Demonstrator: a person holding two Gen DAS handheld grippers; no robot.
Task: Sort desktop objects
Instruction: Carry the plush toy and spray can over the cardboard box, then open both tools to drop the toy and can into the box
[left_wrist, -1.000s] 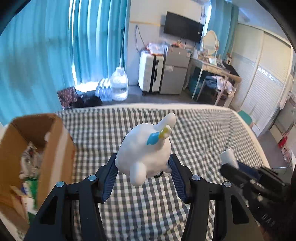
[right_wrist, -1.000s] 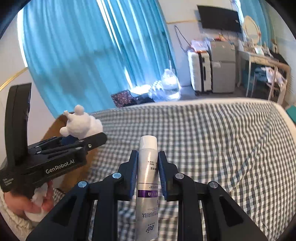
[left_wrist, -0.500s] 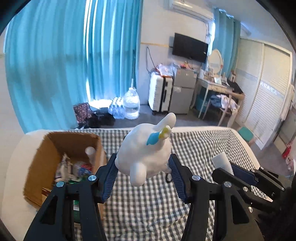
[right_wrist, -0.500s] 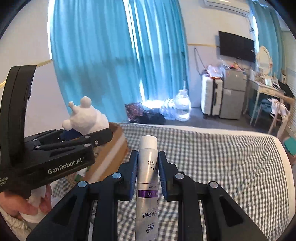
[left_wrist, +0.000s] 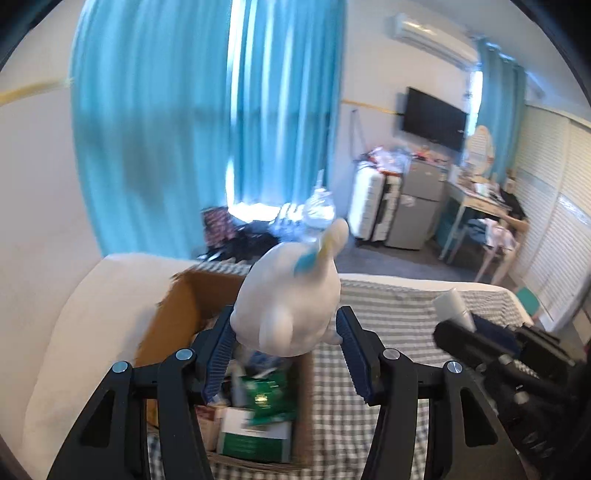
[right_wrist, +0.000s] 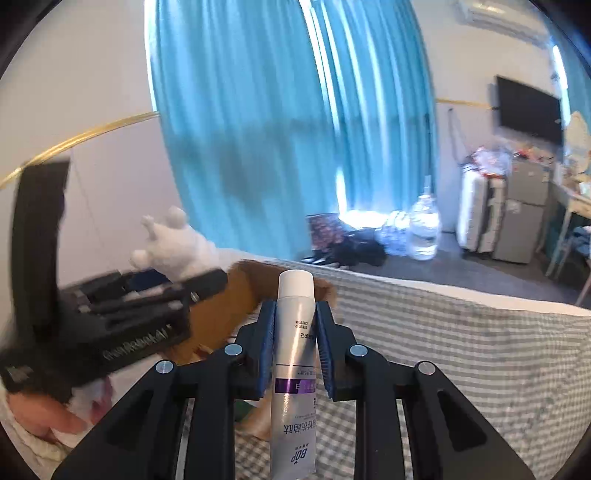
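Observation:
My left gripper (left_wrist: 286, 349) is shut on a white plush toy (left_wrist: 291, 302) with a blue and yellow tag, held in the air over the open cardboard box (left_wrist: 177, 314). The toy (right_wrist: 177, 240) and the left gripper (right_wrist: 147, 295) also show at the left of the right wrist view. My right gripper (right_wrist: 295, 328) is shut on a silver and white tube (right_wrist: 293, 369) with a purple band, held upright to the right of the box (right_wrist: 236, 295). The tube's cap (left_wrist: 452, 304) shows in the left wrist view.
The box holds several packets, one green and white (left_wrist: 258, 424). It stands on a bed with a grey checked sheet (left_wrist: 399, 317). A white padded headboard (left_wrist: 92, 314) is at the left. Blue curtains, water bottles, suitcases and a desk lie beyond the bed.
Both grippers have moved left toward the box with their loads. The toy is now over the box opening, and the tube is closer to the box's right wall.

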